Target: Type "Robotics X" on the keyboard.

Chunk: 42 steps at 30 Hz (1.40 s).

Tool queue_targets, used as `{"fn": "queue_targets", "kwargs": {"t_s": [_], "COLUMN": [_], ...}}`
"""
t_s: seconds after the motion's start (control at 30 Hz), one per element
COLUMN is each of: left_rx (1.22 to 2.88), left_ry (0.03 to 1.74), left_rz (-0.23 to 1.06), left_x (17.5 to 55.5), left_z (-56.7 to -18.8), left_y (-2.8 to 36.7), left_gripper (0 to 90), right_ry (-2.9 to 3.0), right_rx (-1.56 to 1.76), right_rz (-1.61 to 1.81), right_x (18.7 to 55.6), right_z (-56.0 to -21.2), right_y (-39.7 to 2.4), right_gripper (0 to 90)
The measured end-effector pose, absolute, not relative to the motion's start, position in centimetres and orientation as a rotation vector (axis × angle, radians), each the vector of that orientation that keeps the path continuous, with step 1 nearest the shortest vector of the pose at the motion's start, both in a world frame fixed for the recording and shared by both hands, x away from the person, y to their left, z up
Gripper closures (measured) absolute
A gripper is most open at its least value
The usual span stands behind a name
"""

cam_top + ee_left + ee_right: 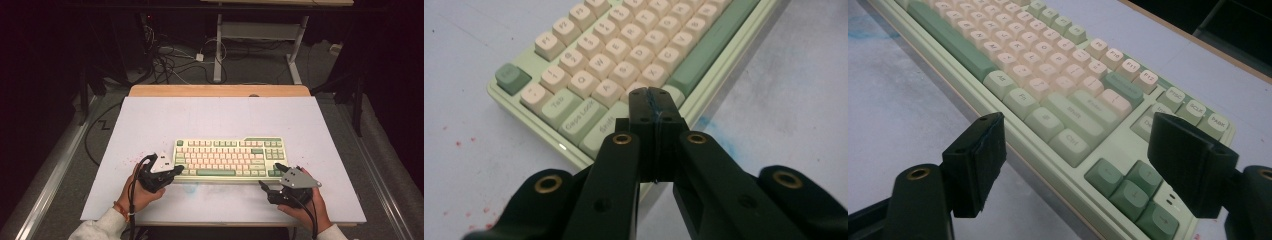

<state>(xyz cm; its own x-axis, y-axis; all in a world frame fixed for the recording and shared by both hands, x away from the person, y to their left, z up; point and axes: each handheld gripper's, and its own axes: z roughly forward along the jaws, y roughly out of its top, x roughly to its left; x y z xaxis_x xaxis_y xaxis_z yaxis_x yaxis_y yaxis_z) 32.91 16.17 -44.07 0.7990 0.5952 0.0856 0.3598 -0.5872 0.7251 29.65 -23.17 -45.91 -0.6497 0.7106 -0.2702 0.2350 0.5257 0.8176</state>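
Left gripper point(655, 97) jaws closed, empty, over keyboard point(624, 60), right gripper point(1075, 165) wide open.

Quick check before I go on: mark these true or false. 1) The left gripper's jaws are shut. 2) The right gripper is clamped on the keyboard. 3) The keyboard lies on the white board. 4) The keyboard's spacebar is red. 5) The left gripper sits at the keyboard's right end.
1) True: the left gripper has its black jaws pressed together, nothing between them.
2) False: the right gripper stands open, its jaws apart above the pale green keyboard with cream keys.
3) True: it lies flat on the white board.
4) False: the spacebar is dark green.
5) False: it sits at the keyboard's left end, near the Shift key.
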Motion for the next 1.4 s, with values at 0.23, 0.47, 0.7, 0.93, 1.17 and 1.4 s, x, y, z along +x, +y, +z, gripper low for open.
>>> {"fn": "queue_targets", "kwargs": {"t_s": [0.23, 0.47, 0.7, 0.93, 1.17, 1.4], "left_rx": [2.28, 2.322, 2.368, 2.431, 2.434, 2.445], "left_ry": [0.68, 0.651, 0.627, 0.633, 0.638, 0.626], "left_rz": [0.413, 0.423, 0.409, 0.424, 0.425, 0.429], "left_x": [34.9, 36.9, 38.6, 39.7, 40.2, 40.4], "left_z": [-43.2, -43.1, -43.5, -44.4, -44.5, -44.5], "left_y": [14.0, 11.3, 8.7, 7.4, 7.1, 6.7], "left_gripper": [87.5, 87.5, 87.6, 87.6, 87.5, 87.5], "right_ry": [2.188, 2.194, 2.197, 2.207, 2.218, 2.226], "right_rx": [0.758, 0.754, 0.756, 0.748, 0.748, 0.742], "right_rz": [1.03, 1.019, 1.015, 1.009, 1.001, 0.993], "right_x": [29.7, 29.7, 29.8, 29.8, 29.9, 29.9], "right_z": [-46.1, -46.3, -46.3, -46.4, -46.5, -46.6], "right_y": [-22.9, -22.9, -23.0, -23.0, -22.9, -22.9], "right_gripper": [23.7, 23.9, 23.9, 23.9, 23.9, 24.0]}}
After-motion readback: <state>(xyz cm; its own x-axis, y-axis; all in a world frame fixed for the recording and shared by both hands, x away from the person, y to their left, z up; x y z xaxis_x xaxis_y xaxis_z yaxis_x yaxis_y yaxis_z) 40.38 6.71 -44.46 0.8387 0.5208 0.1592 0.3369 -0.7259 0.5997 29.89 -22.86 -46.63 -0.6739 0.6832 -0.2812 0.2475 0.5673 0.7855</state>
